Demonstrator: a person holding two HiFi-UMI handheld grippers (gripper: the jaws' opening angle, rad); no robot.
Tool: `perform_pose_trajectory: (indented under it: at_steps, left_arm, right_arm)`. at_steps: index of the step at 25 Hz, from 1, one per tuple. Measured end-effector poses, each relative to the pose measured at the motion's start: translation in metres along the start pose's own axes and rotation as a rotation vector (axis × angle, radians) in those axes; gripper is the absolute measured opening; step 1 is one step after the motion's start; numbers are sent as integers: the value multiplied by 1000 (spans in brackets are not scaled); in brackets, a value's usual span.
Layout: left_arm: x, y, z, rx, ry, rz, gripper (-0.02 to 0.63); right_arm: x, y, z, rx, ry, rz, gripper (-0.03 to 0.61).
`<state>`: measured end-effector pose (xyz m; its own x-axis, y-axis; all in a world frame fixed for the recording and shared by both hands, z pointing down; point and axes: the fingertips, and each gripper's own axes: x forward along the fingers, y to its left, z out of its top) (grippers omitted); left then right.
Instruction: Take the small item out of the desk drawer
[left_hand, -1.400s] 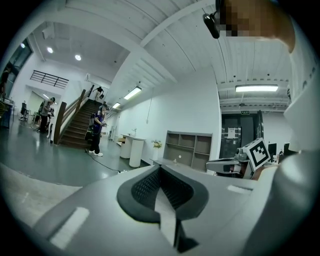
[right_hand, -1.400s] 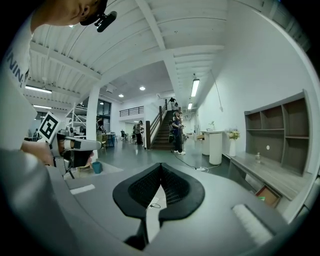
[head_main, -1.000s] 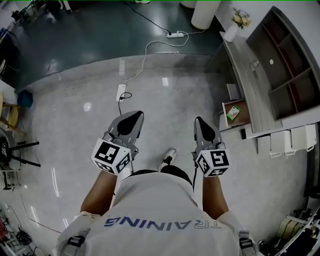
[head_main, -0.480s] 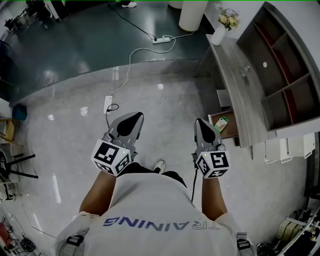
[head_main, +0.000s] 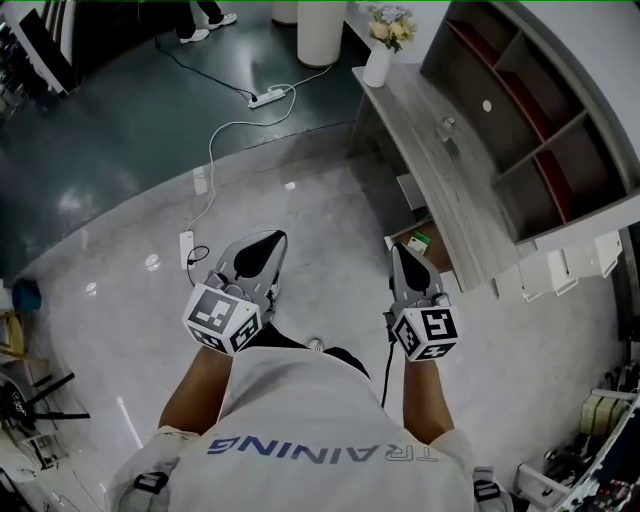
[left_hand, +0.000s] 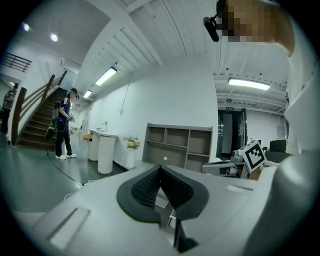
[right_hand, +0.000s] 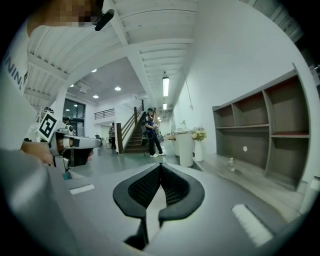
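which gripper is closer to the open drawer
The right gripper, on the open drawer's side; the left gripper is farther off, over the floor.

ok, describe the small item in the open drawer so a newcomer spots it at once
Find the long grey wood desk at the right of the head view, flower vase at its far end. Below its front edge one brown-lined drawer stands open. The item lies inside: small, green and white, the only thing seen in it.
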<state>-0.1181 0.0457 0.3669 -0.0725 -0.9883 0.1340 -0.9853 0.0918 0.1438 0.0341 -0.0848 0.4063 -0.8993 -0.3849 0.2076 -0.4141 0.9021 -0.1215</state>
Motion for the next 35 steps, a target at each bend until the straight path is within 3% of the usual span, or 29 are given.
perform_pose_trajectory:
  at_steps: [11,21,27,35]
  left_arm:
    - [122,31,26,9,27,-300,-2]
    - [184,58,26,35,98,-558,-2]
    - [208,30,19,54,124,-708,-2]
    - [217,-66,0,85,152,-845,-2]
  right_arm:
    - [37,-56,29,28,-14,-286,17]
    - [44,-60,31,48,-41,-578,17]
    - [14,-60,18,81,-33,-725,17]
    - [-80,-83,-8,109,-50,-896,17]
